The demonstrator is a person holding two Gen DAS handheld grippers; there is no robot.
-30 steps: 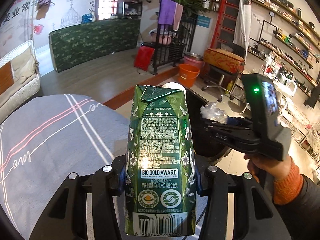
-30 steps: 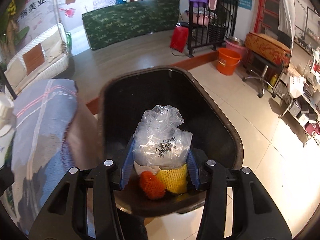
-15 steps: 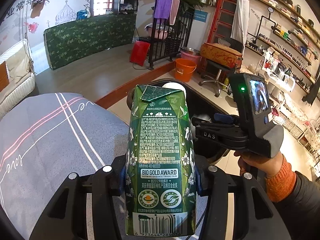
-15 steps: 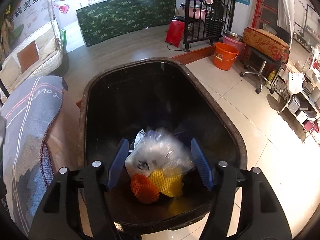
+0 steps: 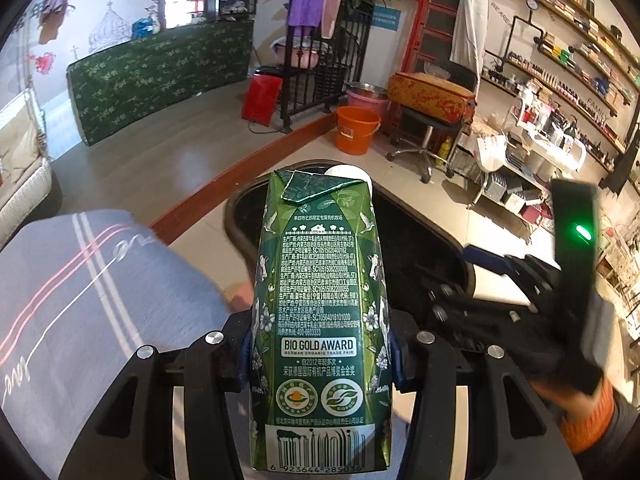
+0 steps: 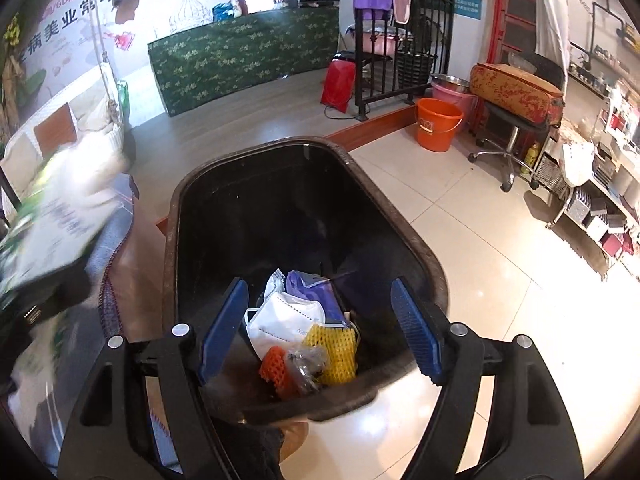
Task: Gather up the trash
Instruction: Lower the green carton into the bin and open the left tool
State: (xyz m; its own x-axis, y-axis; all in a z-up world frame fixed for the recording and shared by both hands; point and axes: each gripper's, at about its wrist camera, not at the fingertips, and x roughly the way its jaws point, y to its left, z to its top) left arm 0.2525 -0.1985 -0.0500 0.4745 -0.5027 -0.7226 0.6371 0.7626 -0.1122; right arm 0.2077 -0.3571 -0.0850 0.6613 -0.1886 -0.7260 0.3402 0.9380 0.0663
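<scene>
My left gripper (image 5: 320,354) is shut on a tall green milk carton (image 5: 320,320), held upright just short of the black trash bin (image 5: 240,208). In the right wrist view my right gripper (image 6: 320,332) hangs over the bin (image 6: 180,200) with its jaws opening and nothing between the blue pads (image 6: 416,336). Down in the bin lie a clear plastic bag (image 6: 306,364), a white face mask (image 6: 280,320), yellow foam netting (image 6: 334,352), orange netting (image 6: 276,368) and a purple wrapper (image 6: 316,288). The carton (image 6: 44,216) shows blurred at the left edge. The right gripper (image 5: 500,280) shows blurred beside the carton.
A grey striped cloth (image 5: 80,292) covers the surface left of the bin. On the tiled floor beyond stand an orange bucket (image 6: 436,124), a swivel stool (image 6: 512,128) with a patterned case, and shelving (image 6: 600,208) at the right. A person's orange sleeve (image 5: 592,420) is at lower right.
The right gripper's jaws have spread and the clear plastic bag has dropped from them into the bin. The left gripper has carried the carton closer to the bin.
</scene>
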